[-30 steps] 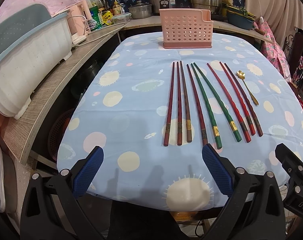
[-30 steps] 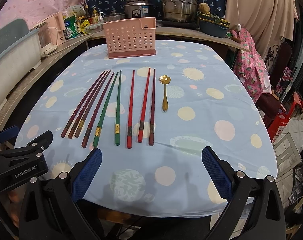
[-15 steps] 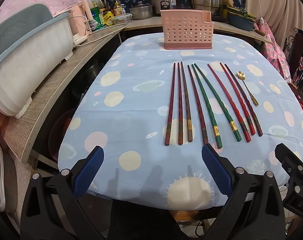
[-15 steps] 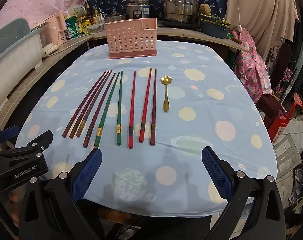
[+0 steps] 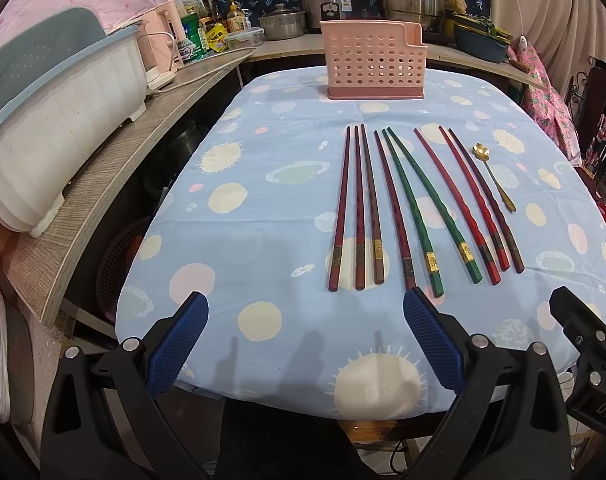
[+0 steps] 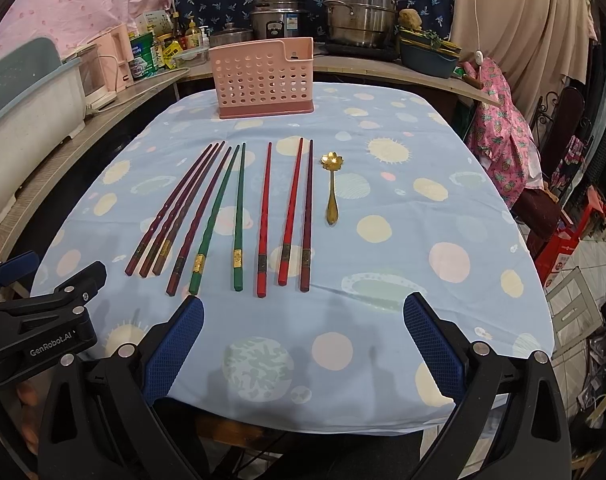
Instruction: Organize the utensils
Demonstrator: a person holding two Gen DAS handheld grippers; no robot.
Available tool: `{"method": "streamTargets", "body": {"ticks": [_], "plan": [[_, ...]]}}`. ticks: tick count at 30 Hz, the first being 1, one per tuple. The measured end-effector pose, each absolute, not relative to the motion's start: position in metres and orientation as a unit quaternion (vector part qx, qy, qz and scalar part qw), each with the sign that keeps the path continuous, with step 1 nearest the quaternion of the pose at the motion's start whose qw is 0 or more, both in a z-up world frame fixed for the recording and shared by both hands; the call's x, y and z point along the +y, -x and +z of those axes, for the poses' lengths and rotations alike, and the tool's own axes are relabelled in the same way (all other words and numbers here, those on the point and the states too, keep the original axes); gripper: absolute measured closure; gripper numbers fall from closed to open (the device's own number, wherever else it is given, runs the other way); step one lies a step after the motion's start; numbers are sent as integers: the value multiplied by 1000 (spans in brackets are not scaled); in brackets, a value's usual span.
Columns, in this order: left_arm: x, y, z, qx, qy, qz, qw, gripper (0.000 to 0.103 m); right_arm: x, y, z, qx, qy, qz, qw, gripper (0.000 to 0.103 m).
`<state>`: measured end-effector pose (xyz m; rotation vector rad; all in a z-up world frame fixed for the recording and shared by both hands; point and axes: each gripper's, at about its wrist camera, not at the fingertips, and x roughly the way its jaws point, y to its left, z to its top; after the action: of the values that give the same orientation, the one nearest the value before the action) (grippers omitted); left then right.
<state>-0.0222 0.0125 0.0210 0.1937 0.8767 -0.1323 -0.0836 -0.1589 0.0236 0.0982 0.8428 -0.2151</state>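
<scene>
Pink plastic made the basket (image 6: pixel 263 80), which stood upright at the far end of the table (image 6: pixel 443 320), well apart from everything else. All the utensils lay flat on the blue spotty cloth, between the basket and the two grippers.

I counted nine chopsticks (image 6: pixel 263 220): four dark red-brown ones on the left, two green ones (image 6: pixel 219 216) in the middle, then two bright red ones and one dark one. There was one little gold spoon (image 6: pixel 331 184) just beside the last stick. There was one basket.

The left gripper (image 5: pixel 303 336) hung over the near edge of the table with its fingers wide apart and nothing in them. The right gripper (image 6: pixel 303 336) was the same, wide apart and holding nothing.

Here is what I thought could go wrong. The sticks were thin, smooth and lay close together, some nearly touching. A grab could catch two at once, or push one so it rolled away. A stick held near one end might tip and slip out. The spoon was small and flat, so the fingers might slide off it. A long stick could also bump the basket and knock it.
</scene>
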Motion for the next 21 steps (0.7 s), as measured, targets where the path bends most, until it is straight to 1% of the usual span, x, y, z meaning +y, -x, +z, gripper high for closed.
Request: {"method": "streamTargets", "body": {"ticks": [21], "plan": [[13, 23, 22, 423, -94, -64, 899, 9, -158, 83, 24, 409, -47, -101, 906, 7]]}}
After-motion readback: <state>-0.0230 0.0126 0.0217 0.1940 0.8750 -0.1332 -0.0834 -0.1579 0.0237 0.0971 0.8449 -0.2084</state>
